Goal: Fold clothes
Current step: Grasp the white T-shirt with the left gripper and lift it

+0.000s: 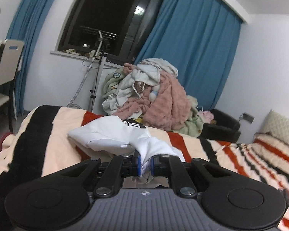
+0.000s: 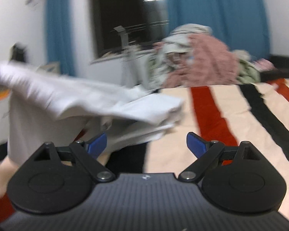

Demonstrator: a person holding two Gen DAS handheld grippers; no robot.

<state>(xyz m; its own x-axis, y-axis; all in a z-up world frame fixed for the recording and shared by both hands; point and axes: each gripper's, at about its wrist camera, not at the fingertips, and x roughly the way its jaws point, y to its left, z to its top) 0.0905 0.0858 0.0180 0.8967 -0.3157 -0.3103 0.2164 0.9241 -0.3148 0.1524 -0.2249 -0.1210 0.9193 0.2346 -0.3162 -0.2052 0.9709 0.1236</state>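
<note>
A white garment [image 1: 109, 136] with black print lies bunched on the striped bedspread [image 1: 54, 144]. My left gripper [image 1: 145, 163] is shut on a gathered corner of it, the cloth pinched between the blue pads. In the right wrist view, which is blurred, the same white garment [image 2: 71, 100] hangs lifted at the left above the bed. My right gripper [image 2: 146, 142] stands open over the bedspread [image 2: 212, 119], with its left blue pad [image 2: 97, 142] just below the cloth's lower edge and nothing held.
A heap of unfolded clothes [image 1: 154, 94] in pink, cream and pale green is piled at the far side of the bed, below a dark window with blue curtains [image 1: 192, 38]. A chair [image 1: 3, 80] stands at the left. A stand with a hose [image 1: 97, 61] is by the window.
</note>
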